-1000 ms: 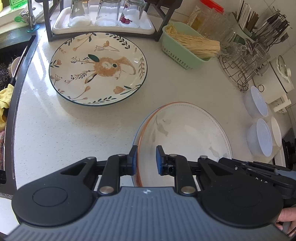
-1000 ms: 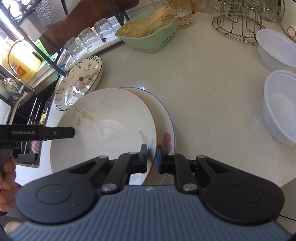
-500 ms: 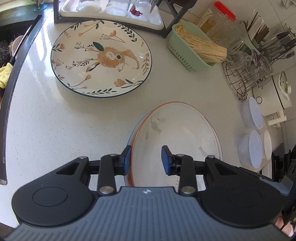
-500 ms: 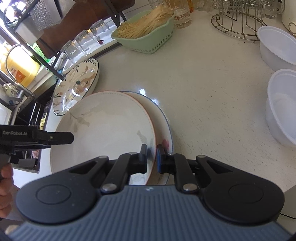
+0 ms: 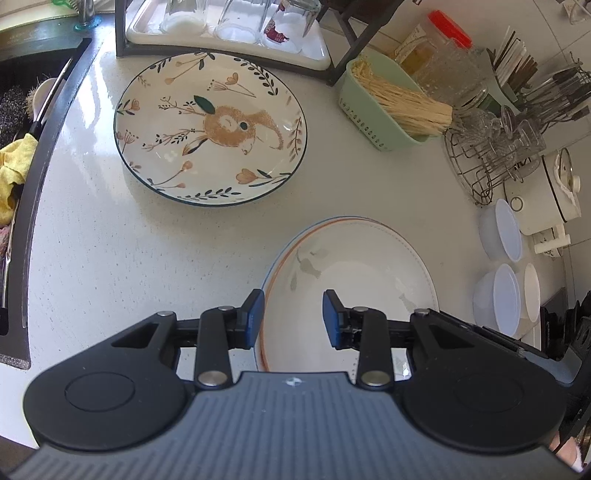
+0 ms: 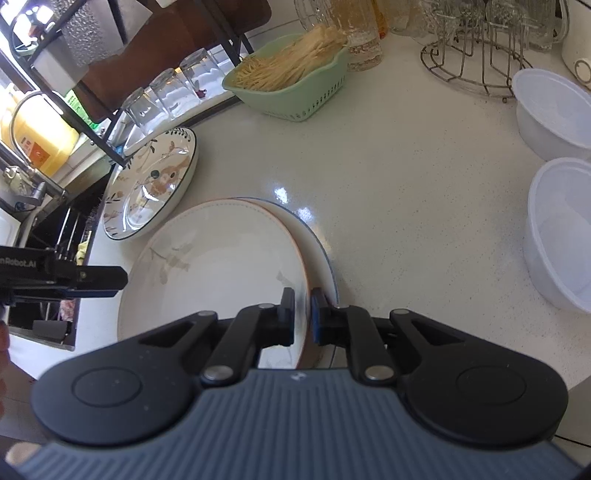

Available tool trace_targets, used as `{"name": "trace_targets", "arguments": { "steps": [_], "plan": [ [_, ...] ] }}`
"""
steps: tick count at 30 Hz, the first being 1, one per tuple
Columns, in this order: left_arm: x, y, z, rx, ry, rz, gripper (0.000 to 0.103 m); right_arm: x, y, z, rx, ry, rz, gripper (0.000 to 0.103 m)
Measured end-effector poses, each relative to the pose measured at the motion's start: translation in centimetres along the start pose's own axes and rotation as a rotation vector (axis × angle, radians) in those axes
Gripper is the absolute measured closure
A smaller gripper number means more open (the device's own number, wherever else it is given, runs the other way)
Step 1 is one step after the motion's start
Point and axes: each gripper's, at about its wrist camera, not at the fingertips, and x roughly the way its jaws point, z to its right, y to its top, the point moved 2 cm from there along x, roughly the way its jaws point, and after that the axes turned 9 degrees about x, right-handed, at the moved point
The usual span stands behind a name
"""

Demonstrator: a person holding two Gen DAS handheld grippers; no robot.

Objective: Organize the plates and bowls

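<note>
Bright daylight is cast throughout; glare spots are seen on the surface (image 6: pixel 282 194) ahead of the jaws. Edges are bent by fisheye distortion.

The blue-rimmed plate (image 6: pixel 320 246) shows only as a thin crescent, the rest lying under the orange-rimmed plate (image 6: pixel 221 266), whose near edge is itself covered by the right gripper (image 6: pixel 303 314). In the left wrist view the same plate's near part is hidden behind the left gripper (image 5: pixel 293 317). The glasses (image 5: pixel 236 18) are cut off by the top edge (only their lower parts show), and the sink (image 5: pixel 14 110) runs off the left edge.
</note>
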Motion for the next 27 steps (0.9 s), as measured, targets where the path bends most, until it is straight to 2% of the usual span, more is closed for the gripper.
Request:
{"name": "trace_targets", "arguments": {
  "steps": [8,17,23,27],
  "plan": [
    [-3.0,0.5,1.7,0.076,0.045,0.096,0.065,-2.5,0.6,-1.4,-0.069,-0.029,0.099,0.091],
    [-6.8,1.0,5.0,0.173,0.088,0.201,0.064,-7.3,1.9,-2.6,-0.050,0.018,0.223,0.091],
    [-9.9,0.9,6.5,0.167,0.074,0.278,0.064,-10.7,2.5,-3.5,-0.061,0.037,0.302,0.091],
    [-11.4,0.6,7.6,0.192,0.096,0.318,0.064,-12.4,2.6,-3.9,-0.067,0.058,0.331,0.091]
  ]
}}
